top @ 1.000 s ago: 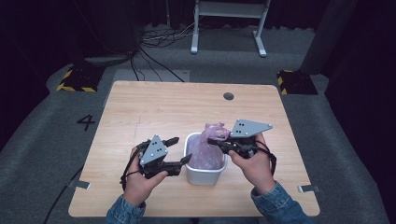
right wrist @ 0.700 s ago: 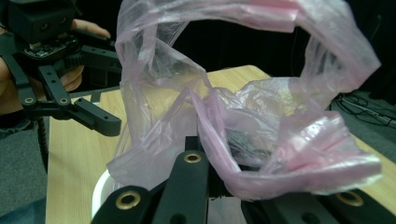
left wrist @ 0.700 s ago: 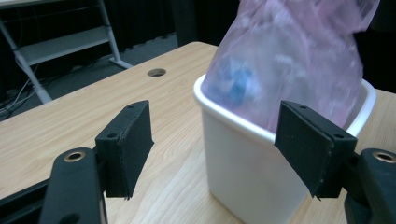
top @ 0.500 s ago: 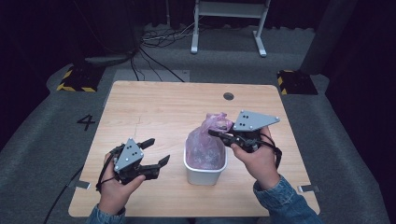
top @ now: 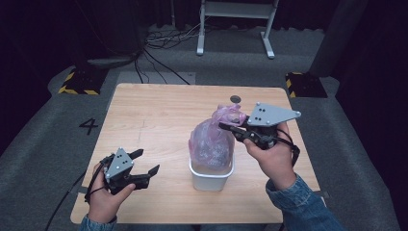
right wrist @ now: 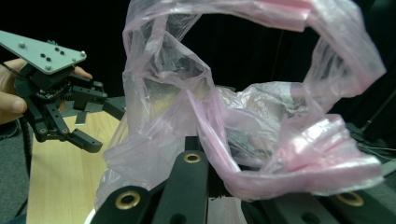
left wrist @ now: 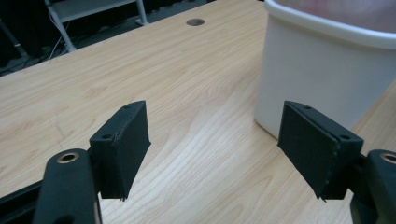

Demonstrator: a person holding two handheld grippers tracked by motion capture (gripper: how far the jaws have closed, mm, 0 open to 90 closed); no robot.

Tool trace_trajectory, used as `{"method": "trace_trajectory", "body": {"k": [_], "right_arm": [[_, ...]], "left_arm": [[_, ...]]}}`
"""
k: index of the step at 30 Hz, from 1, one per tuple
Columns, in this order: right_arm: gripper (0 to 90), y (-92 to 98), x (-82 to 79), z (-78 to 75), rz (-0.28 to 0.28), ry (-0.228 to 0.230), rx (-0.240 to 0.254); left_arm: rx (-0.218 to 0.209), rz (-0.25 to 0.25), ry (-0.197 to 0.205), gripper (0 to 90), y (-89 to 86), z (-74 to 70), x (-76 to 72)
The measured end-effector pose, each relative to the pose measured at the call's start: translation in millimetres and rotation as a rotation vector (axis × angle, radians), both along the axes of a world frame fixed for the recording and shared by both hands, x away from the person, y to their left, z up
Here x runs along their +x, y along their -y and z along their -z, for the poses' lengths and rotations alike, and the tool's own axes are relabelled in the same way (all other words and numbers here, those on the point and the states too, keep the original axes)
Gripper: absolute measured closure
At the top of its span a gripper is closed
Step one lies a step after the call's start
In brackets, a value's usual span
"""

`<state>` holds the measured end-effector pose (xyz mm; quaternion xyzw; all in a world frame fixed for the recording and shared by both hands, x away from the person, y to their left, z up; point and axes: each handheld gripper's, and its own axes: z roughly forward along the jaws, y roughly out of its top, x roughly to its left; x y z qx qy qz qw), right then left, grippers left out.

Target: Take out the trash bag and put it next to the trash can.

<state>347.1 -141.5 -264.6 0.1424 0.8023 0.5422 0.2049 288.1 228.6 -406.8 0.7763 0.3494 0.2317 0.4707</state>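
Pinching pink bag [top: 214, 139] above white tub [top: 211, 176], right tongs [top: 226, 127]; left tongs [top: 146, 162] apart, just widened.

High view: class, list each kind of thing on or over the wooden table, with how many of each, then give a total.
Pink plastic bag: 1
White bin: 1
Hand-held claws: 2, the left claw and the right claw
Total: 4
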Motion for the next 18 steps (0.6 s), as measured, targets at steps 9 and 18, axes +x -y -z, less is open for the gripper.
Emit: {"method": "trace_trajectory", "body": {"k": [9,18], "right_arm": [[89.9,11.5,-0.9,-17.9,0.039,0.042,0.022],[89.9,32.4,-0.9,-34.8,0.101,0.077,0.048]], "left_arm": [[-0.001,-0.024,-0.029,23.0,-11.8,9.4,3.2],[0.059,-0.035,-0.043,23.3,-14.0,17.7,6.8]]}}
